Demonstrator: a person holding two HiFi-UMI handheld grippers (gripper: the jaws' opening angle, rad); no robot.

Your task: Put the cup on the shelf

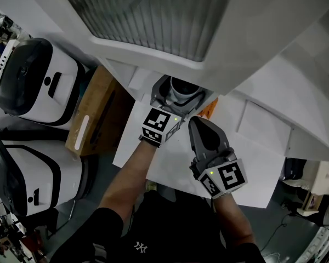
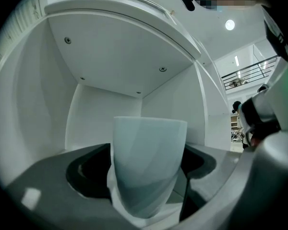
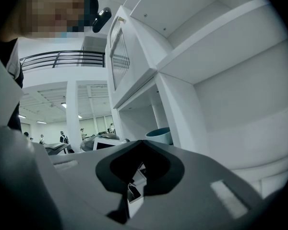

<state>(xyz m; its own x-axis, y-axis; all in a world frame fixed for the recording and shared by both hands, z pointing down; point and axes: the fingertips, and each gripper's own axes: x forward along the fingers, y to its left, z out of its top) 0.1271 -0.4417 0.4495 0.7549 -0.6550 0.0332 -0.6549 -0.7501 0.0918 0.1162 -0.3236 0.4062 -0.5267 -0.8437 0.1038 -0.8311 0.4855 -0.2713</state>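
Observation:
A pale blue cup (image 2: 149, 164) stands upright between the jaws of my left gripper (image 2: 146, 198), which is shut on it. Cup and gripper are at the mouth of a white shelf compartment (image 2: 105, 75), whose back wall and ceiling surround them. From the head view the cup (image 1: 182, 89) shows just under the shelf's front edge (image 1: 153, 56), with the left gripper (image 1: 172, 98) below it. My right gripper (image 1: 203, 126) hangs beside it to the right, shut and empty. In the right gripper view its jaws (image 3: 134, 188) meet, and the cup's rim (image 3: 159, 134) shows beyond them.
Two white-and-black machines (image 1: 38, 81) (image 1: 27, 174) stand at the left, with a brown box (image 1: 96, 114) beside them. A louvred panel (image 1: 148, 15) tops the shelf unit. More white shelves (image 3: 216, 75) rise on the right. A white sheet (image 1: 252, 158) lies below.

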